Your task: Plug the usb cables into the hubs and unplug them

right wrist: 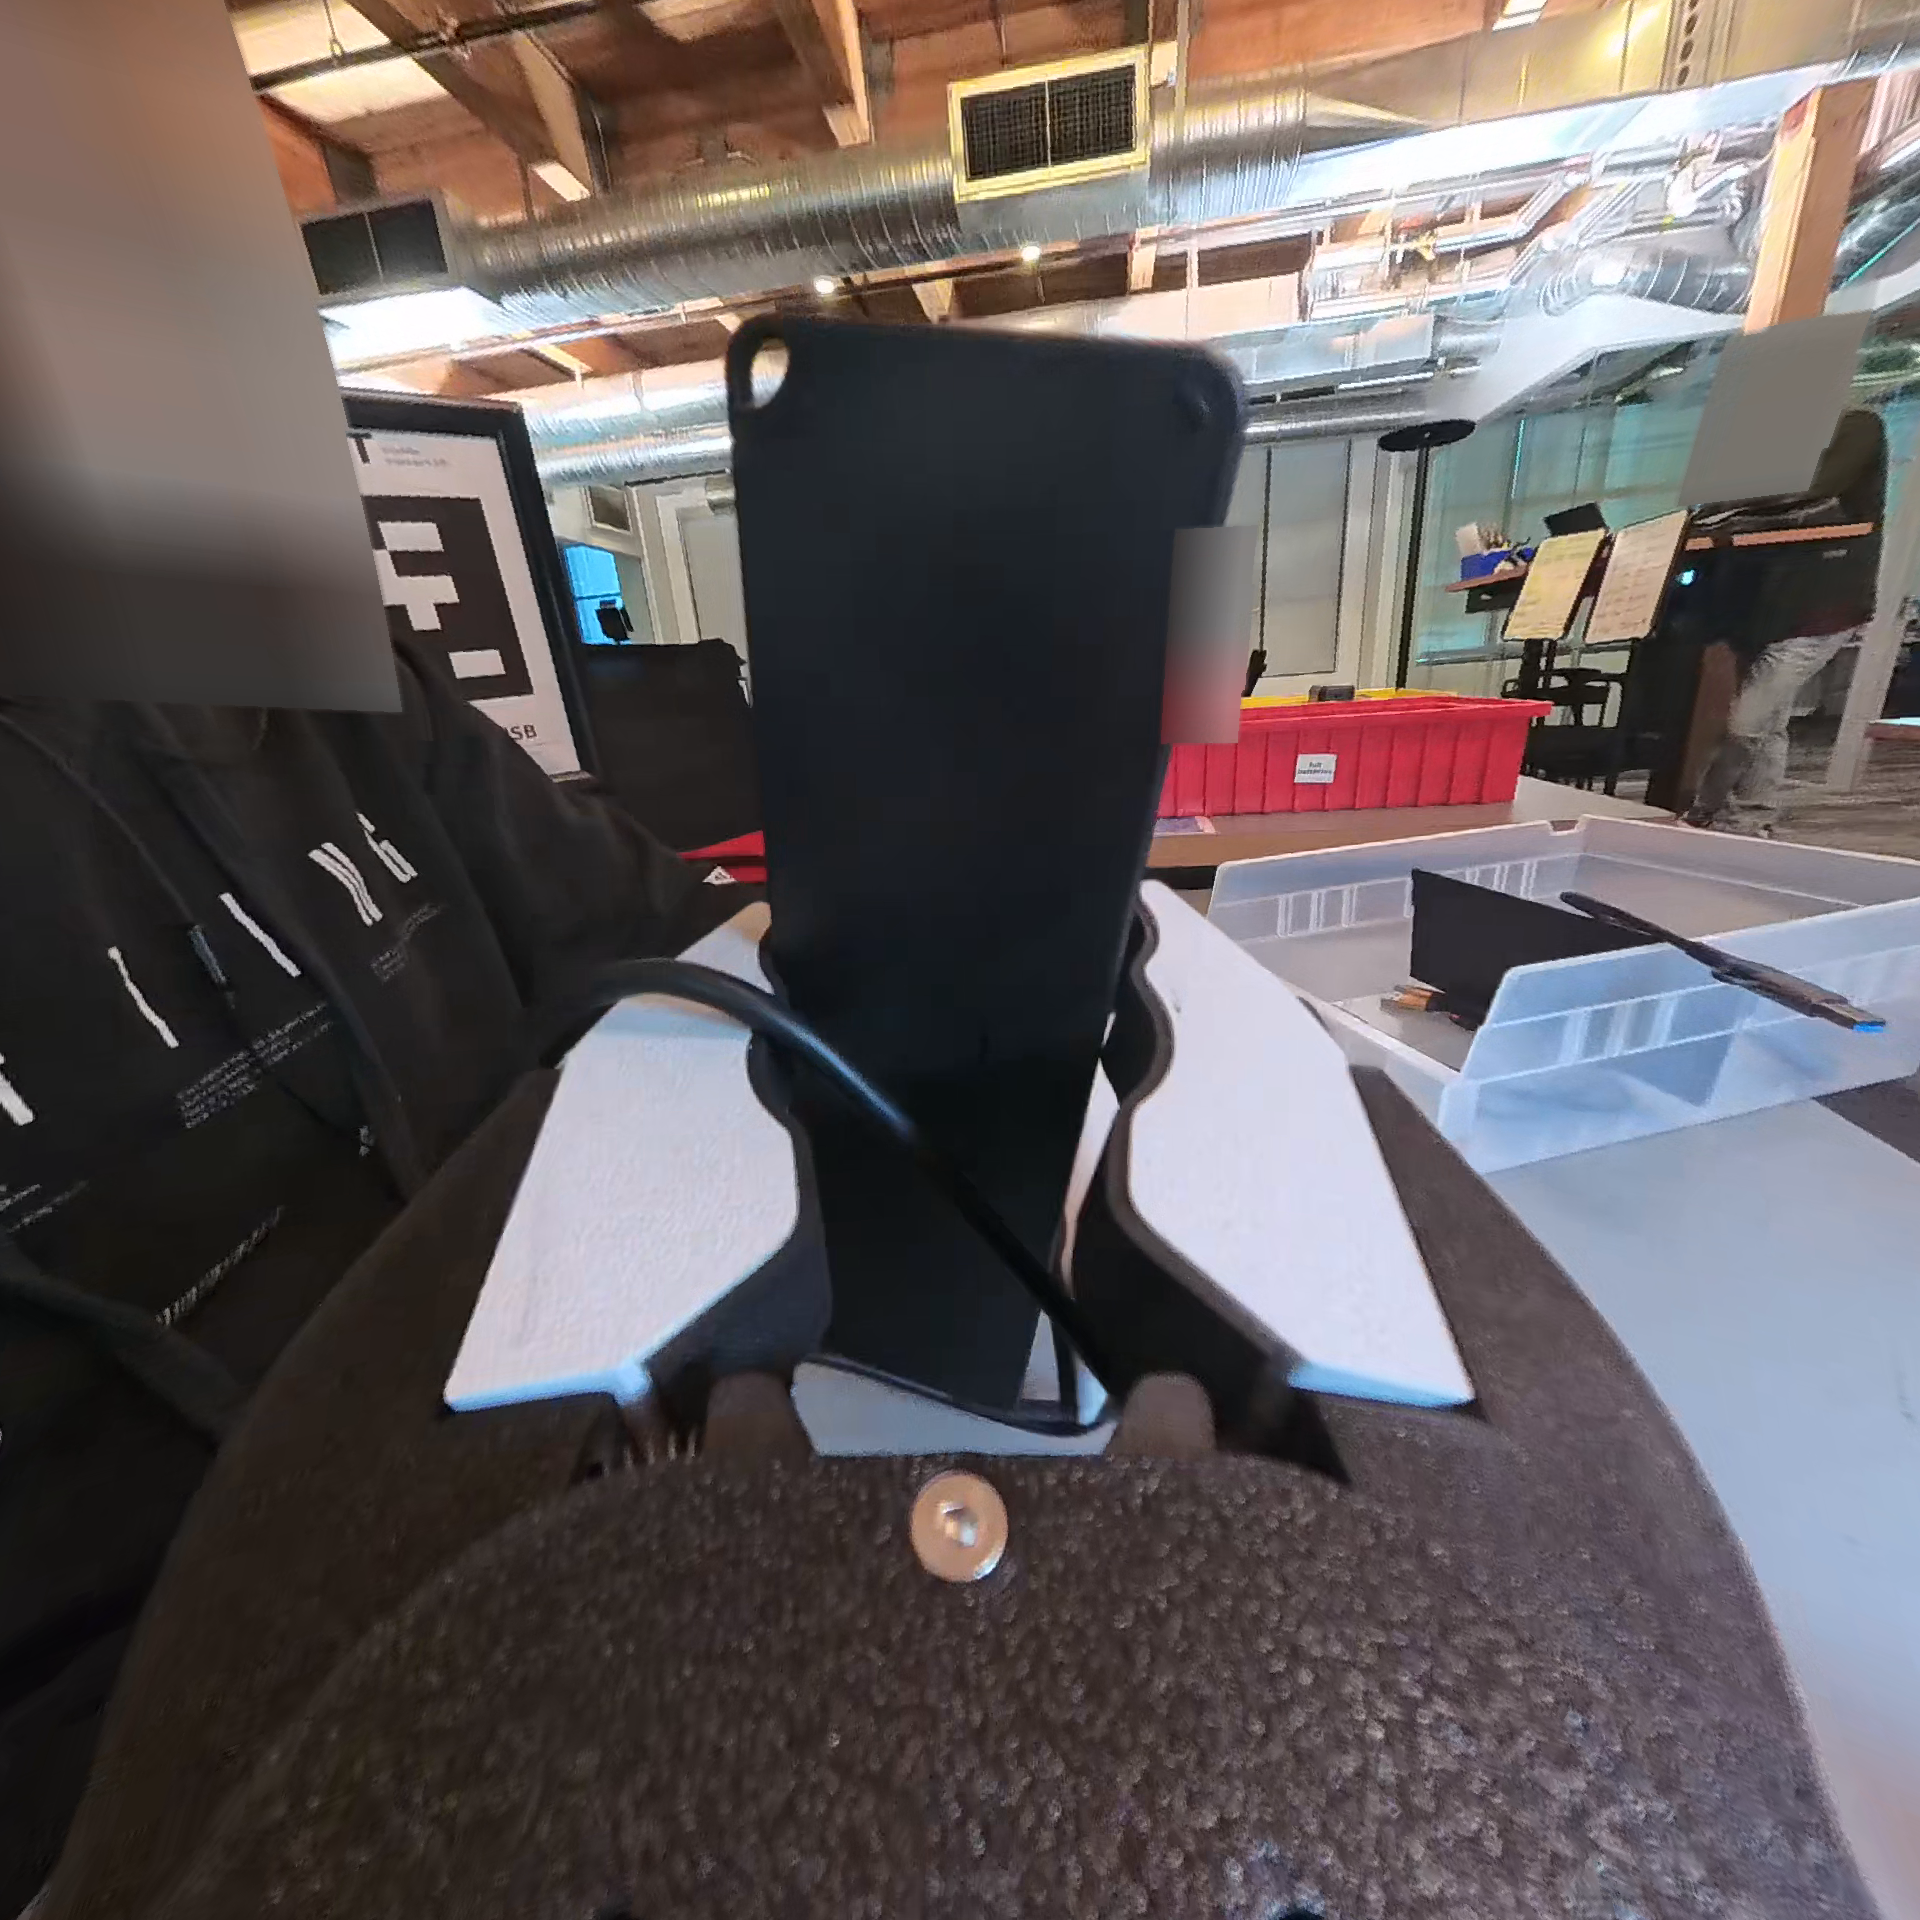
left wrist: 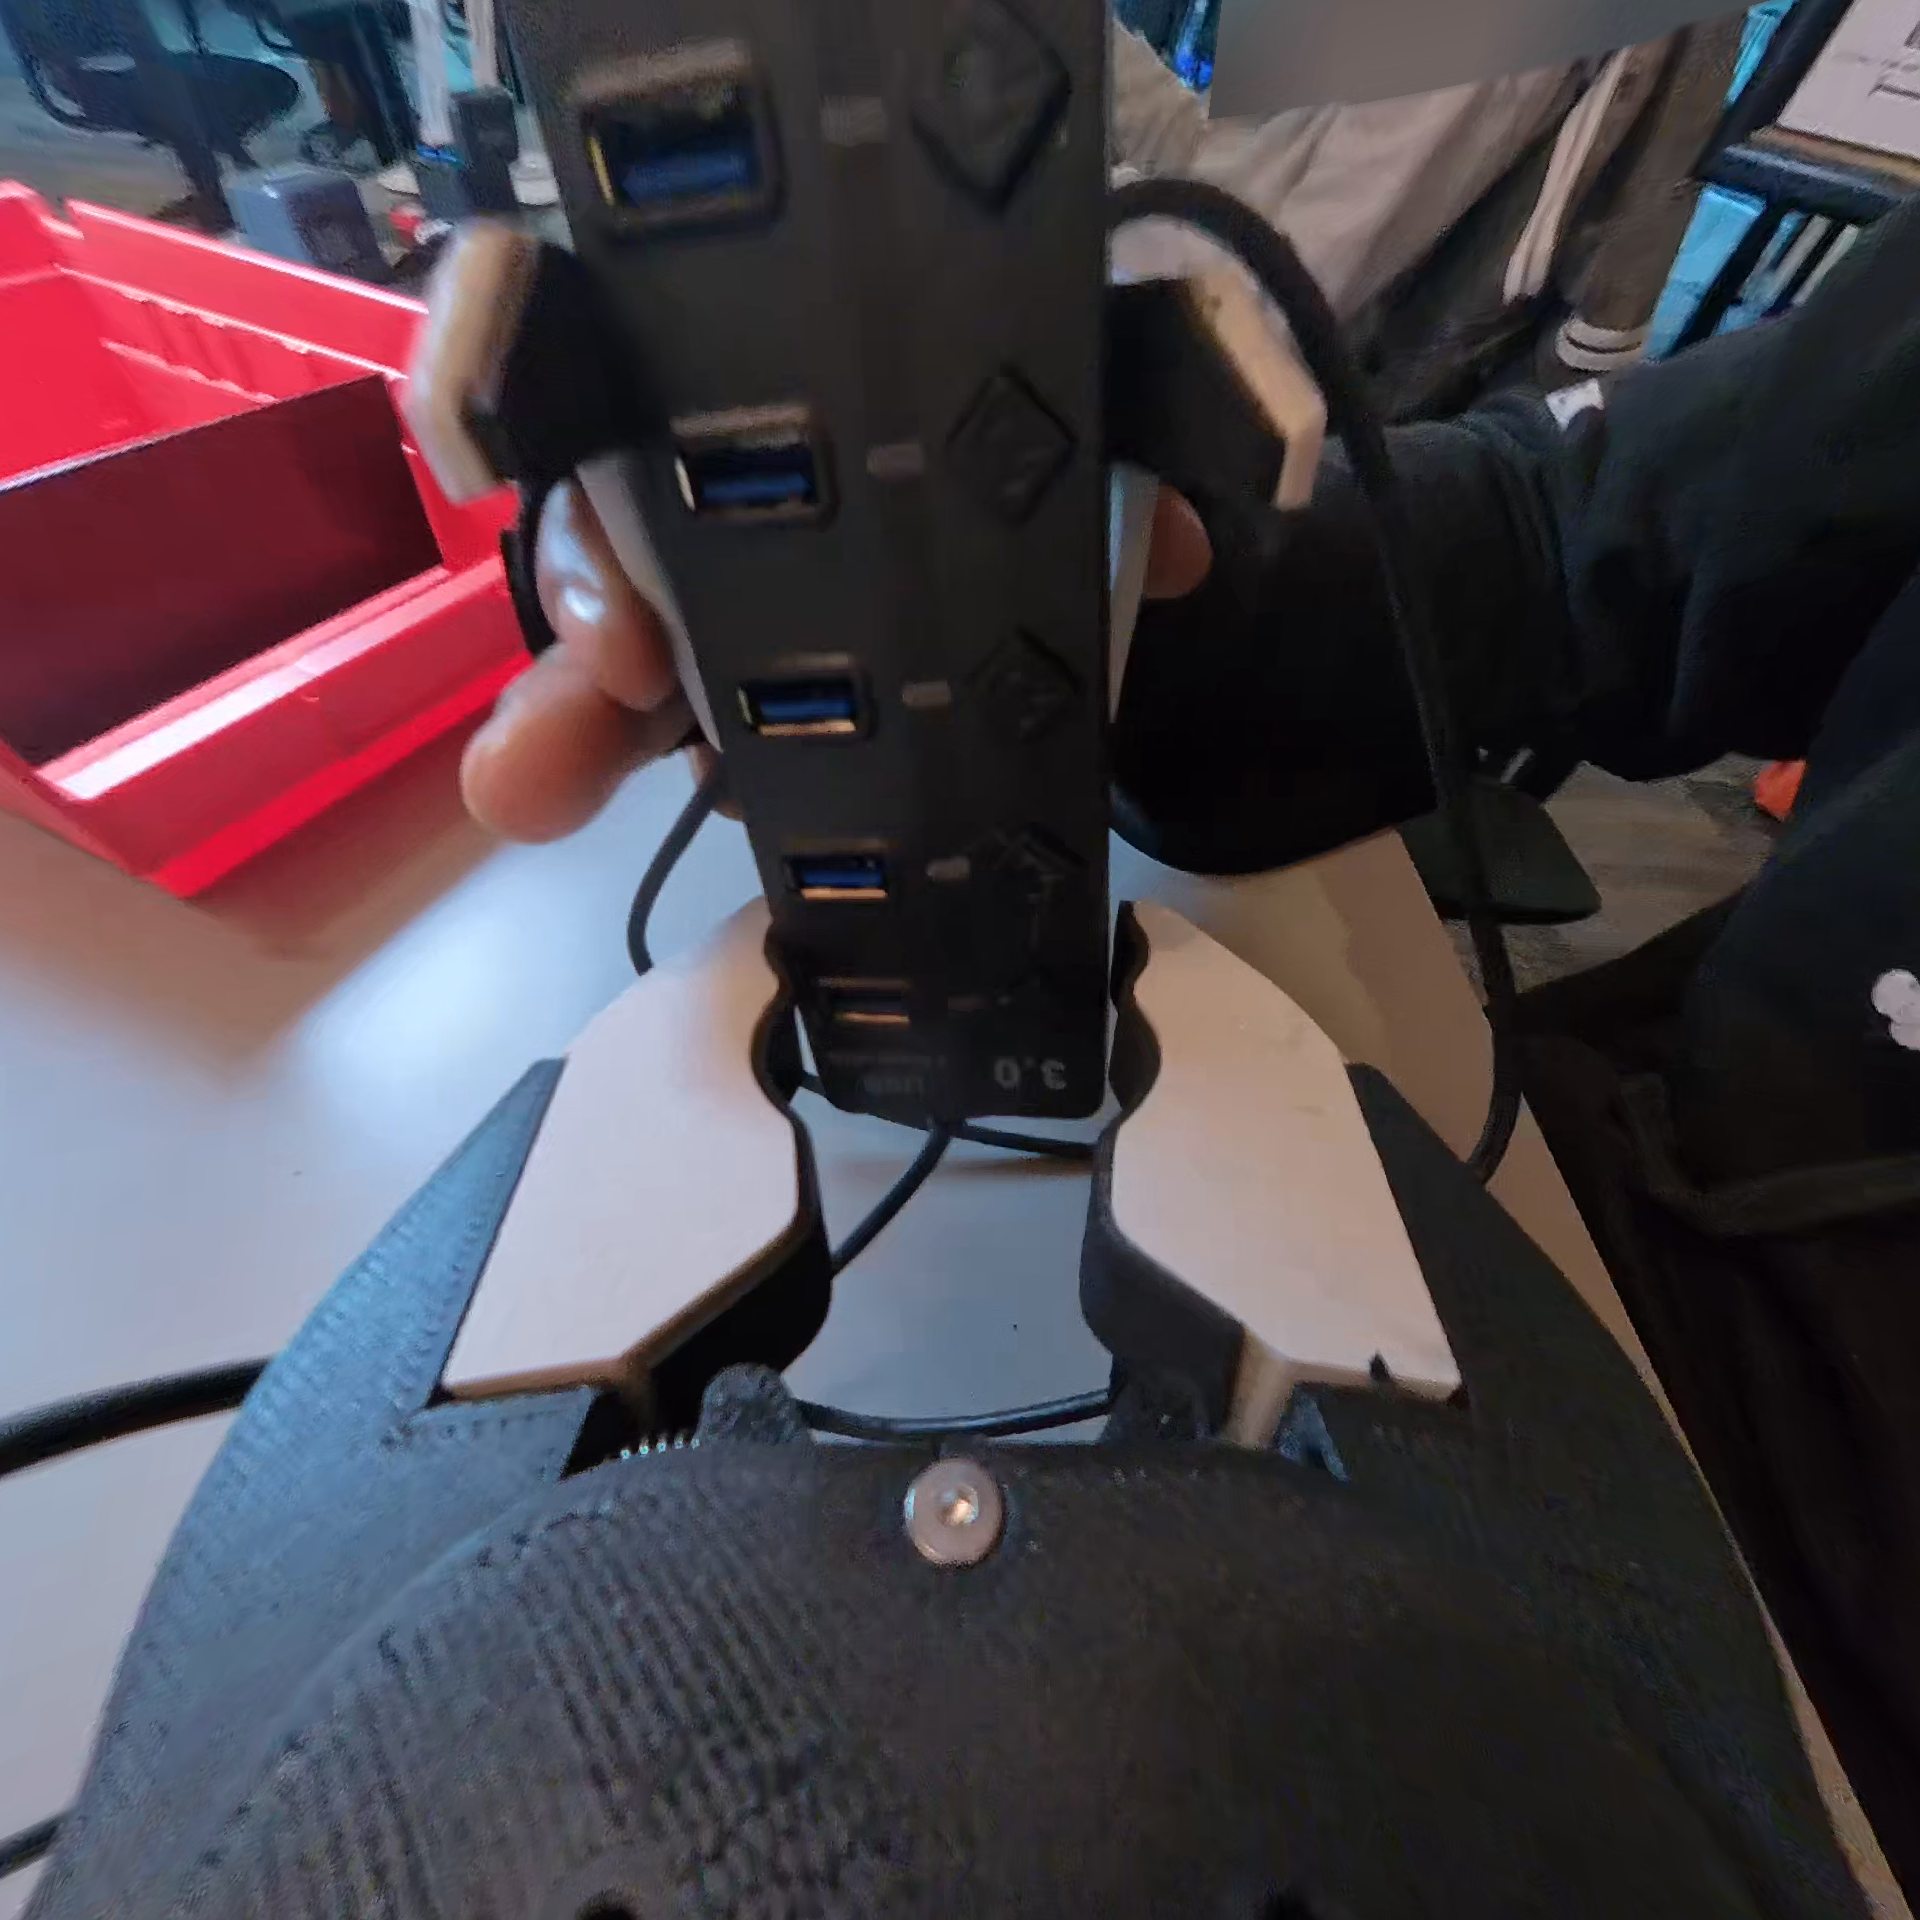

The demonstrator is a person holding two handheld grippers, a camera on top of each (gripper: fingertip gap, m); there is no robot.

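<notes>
Since both claws clamp its edges, the rigid, light black plastic USB hub [left wrist: 894, 582] handles easily; left claw [left wrist: 951, 1023], right claw [right wrist: 951, 1029].

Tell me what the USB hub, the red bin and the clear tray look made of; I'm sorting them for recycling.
USB hub: likely matte black moulded plastic, with dull sheen and moulded diamond buttons. Red bin: seemingly glossy rigid plastic, with bright highlights along its ribbed walls. Clear tray: probably translucent frosted plastic; its dividers show through the walls.
</notes>
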